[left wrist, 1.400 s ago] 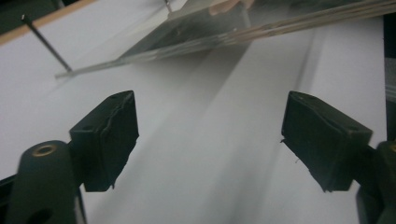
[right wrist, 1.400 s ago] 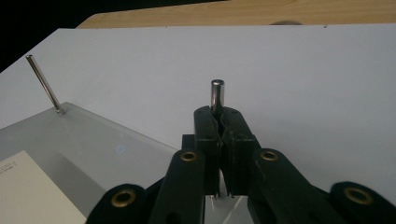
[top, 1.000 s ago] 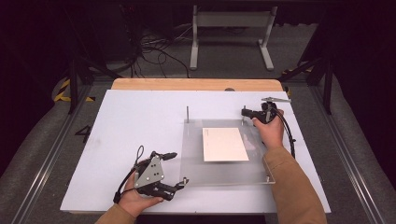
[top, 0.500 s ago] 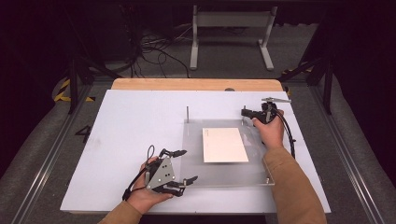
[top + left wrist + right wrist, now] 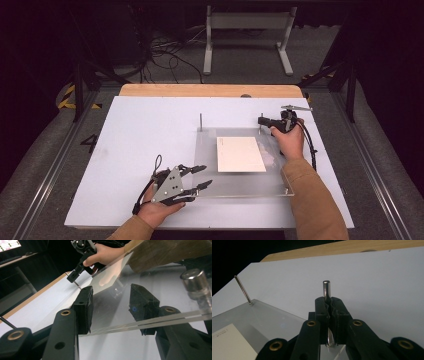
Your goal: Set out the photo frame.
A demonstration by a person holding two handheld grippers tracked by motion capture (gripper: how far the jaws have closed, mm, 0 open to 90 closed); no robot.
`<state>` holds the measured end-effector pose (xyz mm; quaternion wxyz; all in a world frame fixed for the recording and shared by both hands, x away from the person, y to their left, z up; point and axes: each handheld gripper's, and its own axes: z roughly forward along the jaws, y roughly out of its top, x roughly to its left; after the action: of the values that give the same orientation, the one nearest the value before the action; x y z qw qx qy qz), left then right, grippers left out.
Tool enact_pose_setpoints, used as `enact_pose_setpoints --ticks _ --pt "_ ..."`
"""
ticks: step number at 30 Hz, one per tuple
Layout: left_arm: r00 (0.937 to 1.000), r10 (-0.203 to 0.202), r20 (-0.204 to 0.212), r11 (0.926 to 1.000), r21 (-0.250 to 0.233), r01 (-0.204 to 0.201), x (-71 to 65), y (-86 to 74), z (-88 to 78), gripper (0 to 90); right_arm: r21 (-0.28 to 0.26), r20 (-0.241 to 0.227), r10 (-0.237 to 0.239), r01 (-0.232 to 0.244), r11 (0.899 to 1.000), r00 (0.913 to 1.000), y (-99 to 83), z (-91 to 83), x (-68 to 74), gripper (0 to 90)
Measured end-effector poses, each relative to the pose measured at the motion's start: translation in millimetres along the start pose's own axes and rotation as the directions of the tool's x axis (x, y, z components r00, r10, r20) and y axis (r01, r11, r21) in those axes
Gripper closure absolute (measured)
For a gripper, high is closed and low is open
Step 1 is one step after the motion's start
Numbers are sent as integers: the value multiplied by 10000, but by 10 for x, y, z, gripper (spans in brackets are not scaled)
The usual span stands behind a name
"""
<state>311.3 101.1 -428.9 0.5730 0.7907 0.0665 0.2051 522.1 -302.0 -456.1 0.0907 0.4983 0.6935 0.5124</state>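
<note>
left gripper [image 5: 200, 177]: at the near-left corner of the clear plate [image 5: 240, 187], jaws apart, one on each side of the plate's near edge.
plate edge vs left jaws: in the left gripper view the edge [image 5: 150, 321] runs crosswise between the two jaws; the left jaw sits at the edge, but whether either pad is touching I cannot tell. Nothing is clamped yet.
plate: a flat transparent sheet lying over the white board [image 5: 130, 140], long axis running left to right, away from the left jaws toward the right hand [image 5: 287, 142].
card [image 5: 240, 154]: white, lies on or under the plate at mid-sheet, beyond the left jaws and nearer the right gripper; which side of the plate it is on is unclear.
left pin [image 5: 201, 121]: thin, upright at the plate's far-left corner, well beyond the left jaws.
right gripper [image 5: 265, 121]: at the far-right corner, jaws closed on the right pin [image 5: 326, 290], which stands upright between them and pokes out above the tips.
nearer hand: the left one is nearer the free near edge; the right is taken up with its pin.
likely hinge of the next move: closing on the edge calls for the jaws to stay level with it.
left gripper view adds: the edge inside the jaw gap, and a stud [image 5: 196, 283] at a near corner.
right gripper view adds: the grip on the pin, which the high view leaves too small to read.
</note>
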Motion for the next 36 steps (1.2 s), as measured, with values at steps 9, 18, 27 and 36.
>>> enact_pose_setpoints --ticks 9,18,27,36 --pt "10000 29 -56 9999 112 -28 -2 21 -7 548 71 -143 119 -118 9999 9998 3 -9 -12 815" --pt "10000 -16 -4 9998 192 16 17 45 -14 547 390 392 -586 571 9976 9975 50 -243 17 550" --pt "9999 -106 10 9996 246 106 32 71 -19 547 68 225 -1720 1719 9851 9848 9 -714 234 506" --pt "9996 -275 82 9993 245 273 51 91 -21 542 -421 -312 -2828 2815 9586 9587 -354 -1340 544 457"
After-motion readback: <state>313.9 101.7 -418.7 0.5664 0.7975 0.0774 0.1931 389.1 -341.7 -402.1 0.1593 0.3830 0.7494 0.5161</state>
